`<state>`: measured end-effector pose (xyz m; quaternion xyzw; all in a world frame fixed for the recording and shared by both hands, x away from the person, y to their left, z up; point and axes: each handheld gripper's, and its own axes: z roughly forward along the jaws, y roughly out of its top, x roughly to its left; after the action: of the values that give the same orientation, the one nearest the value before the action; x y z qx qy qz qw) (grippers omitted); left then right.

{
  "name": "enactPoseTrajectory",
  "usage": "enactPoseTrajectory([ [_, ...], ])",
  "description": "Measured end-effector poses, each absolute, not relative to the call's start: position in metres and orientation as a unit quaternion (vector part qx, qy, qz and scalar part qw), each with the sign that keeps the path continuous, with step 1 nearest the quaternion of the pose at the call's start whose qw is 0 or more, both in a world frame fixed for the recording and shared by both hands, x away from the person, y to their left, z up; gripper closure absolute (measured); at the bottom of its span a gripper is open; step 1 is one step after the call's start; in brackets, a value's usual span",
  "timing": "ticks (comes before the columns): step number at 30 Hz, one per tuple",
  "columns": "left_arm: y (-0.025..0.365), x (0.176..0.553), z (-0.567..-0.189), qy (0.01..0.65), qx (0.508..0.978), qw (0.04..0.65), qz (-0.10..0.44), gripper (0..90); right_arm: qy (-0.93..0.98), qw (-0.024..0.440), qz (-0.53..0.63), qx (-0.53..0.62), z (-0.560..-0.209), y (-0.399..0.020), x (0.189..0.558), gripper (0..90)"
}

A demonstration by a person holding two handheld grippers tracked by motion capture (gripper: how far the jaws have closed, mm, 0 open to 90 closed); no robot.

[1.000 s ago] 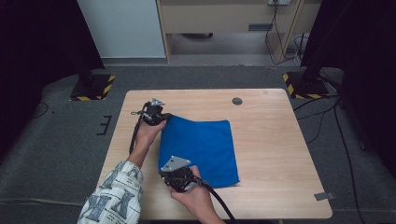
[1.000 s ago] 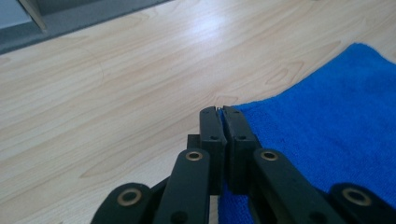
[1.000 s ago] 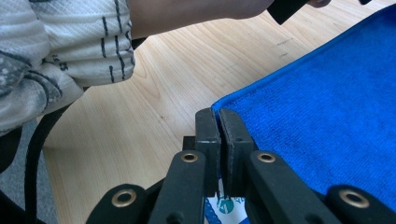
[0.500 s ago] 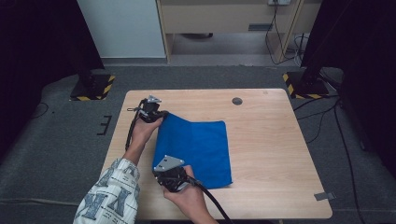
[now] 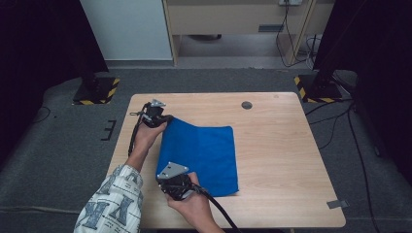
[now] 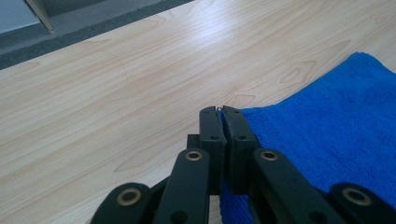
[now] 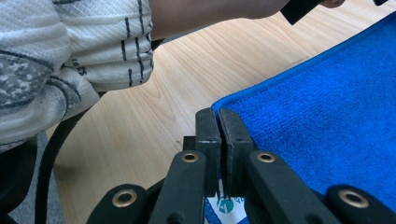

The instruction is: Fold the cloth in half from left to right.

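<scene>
Nearest the person, the right gripper is clamped on the near left corner of the blue terry cloth, its jaws pressed together over the hem in the right gripper view. Farther up the light wooden table, the left gripper pinches the far left corner the same way. The cloth lies on the table's middle, already doubled by the look of it. Both corners are secured; judging by this, another fold across is left.
</scene>
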<state>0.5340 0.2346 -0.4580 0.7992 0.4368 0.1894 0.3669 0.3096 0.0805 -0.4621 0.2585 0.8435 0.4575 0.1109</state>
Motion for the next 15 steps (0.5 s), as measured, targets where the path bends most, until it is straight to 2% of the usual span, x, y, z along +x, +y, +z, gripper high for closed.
enactPoseTrajectory([
  [15, 0.274, 0.529, -0.451, 0.454, 0.790, 0.362, 0.198, 87.2, 0.833, 0.106, 0.477, 0.260, -0.460, 0.107, 0.309, 87.7],
])
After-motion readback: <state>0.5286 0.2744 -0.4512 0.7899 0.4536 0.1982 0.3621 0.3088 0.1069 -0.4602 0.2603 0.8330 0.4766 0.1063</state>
